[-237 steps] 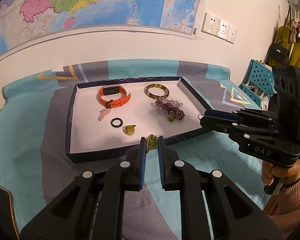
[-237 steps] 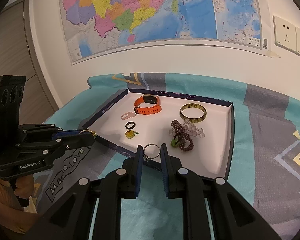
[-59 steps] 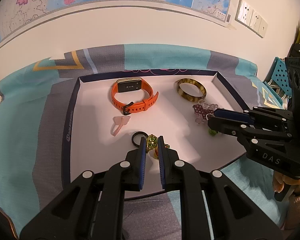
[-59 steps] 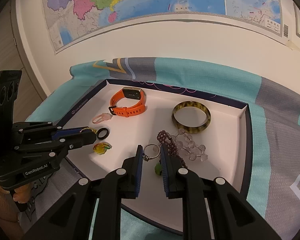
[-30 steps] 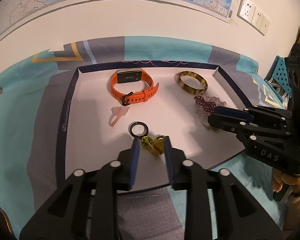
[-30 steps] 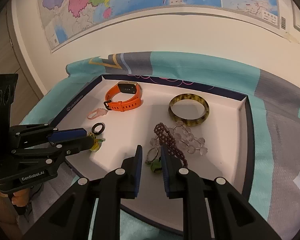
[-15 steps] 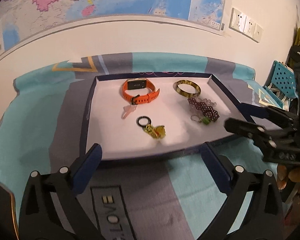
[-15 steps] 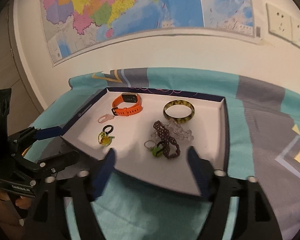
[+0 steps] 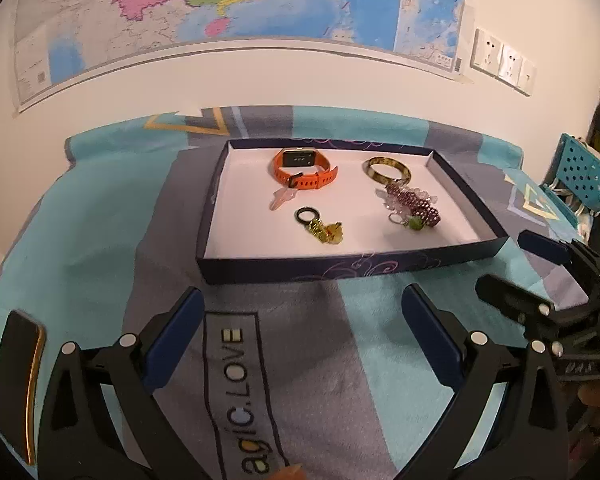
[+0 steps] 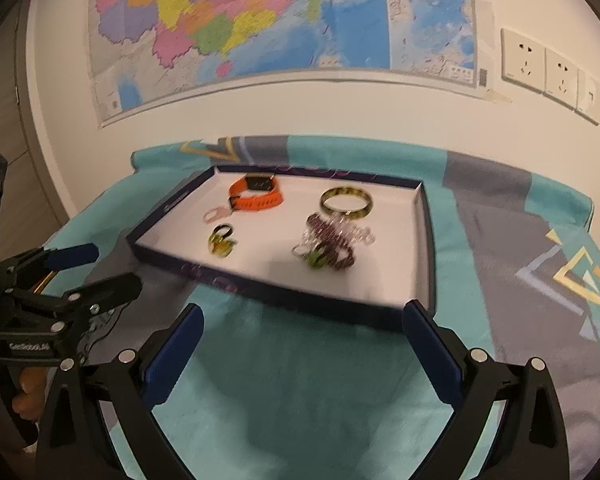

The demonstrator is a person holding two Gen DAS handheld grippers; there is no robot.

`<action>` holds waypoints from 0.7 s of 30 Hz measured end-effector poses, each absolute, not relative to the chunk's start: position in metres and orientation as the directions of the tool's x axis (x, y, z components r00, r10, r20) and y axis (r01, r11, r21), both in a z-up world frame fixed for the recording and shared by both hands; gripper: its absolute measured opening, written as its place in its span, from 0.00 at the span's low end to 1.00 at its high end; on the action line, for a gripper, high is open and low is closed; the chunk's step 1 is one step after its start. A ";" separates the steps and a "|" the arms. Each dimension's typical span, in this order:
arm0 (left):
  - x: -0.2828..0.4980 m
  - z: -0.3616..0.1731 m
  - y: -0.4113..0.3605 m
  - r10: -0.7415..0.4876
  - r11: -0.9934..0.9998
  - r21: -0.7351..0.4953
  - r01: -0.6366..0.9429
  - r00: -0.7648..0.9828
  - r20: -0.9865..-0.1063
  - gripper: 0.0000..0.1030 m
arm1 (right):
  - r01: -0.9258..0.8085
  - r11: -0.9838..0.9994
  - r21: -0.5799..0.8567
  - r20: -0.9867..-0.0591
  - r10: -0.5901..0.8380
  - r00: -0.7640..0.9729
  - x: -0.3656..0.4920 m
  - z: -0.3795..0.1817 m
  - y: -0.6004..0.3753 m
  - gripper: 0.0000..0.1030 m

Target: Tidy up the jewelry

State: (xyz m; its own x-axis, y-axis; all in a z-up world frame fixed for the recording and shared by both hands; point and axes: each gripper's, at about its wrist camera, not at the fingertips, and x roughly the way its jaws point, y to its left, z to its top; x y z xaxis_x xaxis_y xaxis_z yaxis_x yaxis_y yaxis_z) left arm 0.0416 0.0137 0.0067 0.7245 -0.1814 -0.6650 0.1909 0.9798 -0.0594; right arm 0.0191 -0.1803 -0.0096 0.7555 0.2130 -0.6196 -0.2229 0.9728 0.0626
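Right gripper (image 10: pixel 302 338) over teal cloth (image 10: pixel 300 400), jaws just opening, now wide apart, nothing between. Tray (image 10: pixel 426 240) ahead on cloth, near wall. In tray: orange watch (image 10: pixel 256 196) at back left, pink piece (image 10: pixel 216 213) just beside it, bangle (image 10: pixel 346 202) at back right, bead bracelets (image 10: pixel 334 240) in heap before bangle, silver ring (image 10: pixel 300 250) and green piece (image 10: pixel 315 259) at heap's near edge, black ring (image 10: pixel 223 231) touching yellow-green charm (image 10: pixel 221 247). Left gripper (image 10: pixel 100 266) at left edge, jaws parted, empty, hand (image 10: pixel 4 396) below. Map (image 10: pixel 260 20) and sockets (image 10: pixel 548 70) on wall. View blurred.
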 end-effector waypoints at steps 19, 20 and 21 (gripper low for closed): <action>0.019 0.008 0.009 -0.149 0.984 -0.029 0.174 0.732 -0.665 0.95 | -0.234 0.967 0.096 -0.632 0.241 0.737 -0.006 -0.015 -0.171 0.93; 0.019 0.008 0.009 -0.149 0.984 -0.028 0.174 0.733 -0.664 0.95 | -0.235 0.967 0.095 -0.633 0.241 0.736 -0.006 -0.015 -0.171 0.93; 0.019 0.008 0.009 -0.147 0.985 -0.027 0.173 0.733 -0.664 0.95 | -0.236 0.967 0.093 -0.632 0.240 0.737 -0.006 -0.015 -0.170 0.93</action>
